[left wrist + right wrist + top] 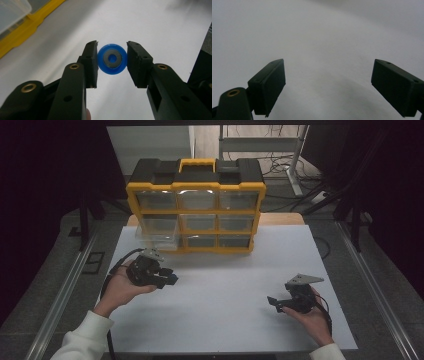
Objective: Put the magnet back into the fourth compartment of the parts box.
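Surface (225, 320) carries a yellow-and-black drawer cabinet (196, 205) at its far edge, one clear drawer (159, 234) pulled out. Your left tool (112, 61) clamps a blue wheel (112, 59) above the surface; your right tool (328, 85) stands released, empty.

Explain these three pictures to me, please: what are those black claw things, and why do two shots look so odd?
There is no machine here: a person sits at a white table and holds a hand tool with two black fingers in each hand. The top picture comes from a camera above the table. It shows the left gripper, the right gripper, and a yellow and black drawer box at the far side, with one clear drawer pulled out. The other two pictures come from small cameras riding on the tools, looking along their fingers. In the left gripper view, the fingers pinch a small blue wheel with a grey centre. In the right gripper view, the fingers stand wide apart with nothing between them.
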`<act>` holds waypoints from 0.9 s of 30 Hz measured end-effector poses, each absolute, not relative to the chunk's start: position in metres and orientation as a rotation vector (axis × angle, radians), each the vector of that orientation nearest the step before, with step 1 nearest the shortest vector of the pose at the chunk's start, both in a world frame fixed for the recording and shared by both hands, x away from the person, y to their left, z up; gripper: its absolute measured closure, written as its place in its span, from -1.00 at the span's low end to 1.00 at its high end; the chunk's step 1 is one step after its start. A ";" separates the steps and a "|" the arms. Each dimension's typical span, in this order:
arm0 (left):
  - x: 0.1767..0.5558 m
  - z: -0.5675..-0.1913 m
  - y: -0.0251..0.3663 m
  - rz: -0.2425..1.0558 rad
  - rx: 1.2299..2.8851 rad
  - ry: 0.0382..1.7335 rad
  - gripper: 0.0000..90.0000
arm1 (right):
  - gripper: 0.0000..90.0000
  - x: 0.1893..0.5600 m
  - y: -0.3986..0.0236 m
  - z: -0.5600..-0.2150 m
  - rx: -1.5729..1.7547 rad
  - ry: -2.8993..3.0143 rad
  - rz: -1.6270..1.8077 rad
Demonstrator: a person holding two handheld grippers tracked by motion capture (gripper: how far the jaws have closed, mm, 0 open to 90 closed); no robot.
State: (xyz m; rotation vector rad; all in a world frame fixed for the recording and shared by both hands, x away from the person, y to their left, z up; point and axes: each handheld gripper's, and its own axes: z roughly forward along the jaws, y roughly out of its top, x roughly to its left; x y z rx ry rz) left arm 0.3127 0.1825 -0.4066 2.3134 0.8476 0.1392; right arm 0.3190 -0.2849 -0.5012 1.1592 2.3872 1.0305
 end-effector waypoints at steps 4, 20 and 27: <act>0.315 -0.397 0.184 0.156 2.304 0.840 0.39 | -0.72 0.319 -0.285 -0.501 1.160 2.386 1.031; 0.326 -0.370 0.195 0.195 2.290 0.849 0.39 | -0.72 0.319 -0.285 -0.501 1.156 2.390 1.025; 0.331 -0.364 0.198 0.199 2.292 0.838 0.39 | -0.72 0.319 -0.285 -0.501 1.157 2.391 1.023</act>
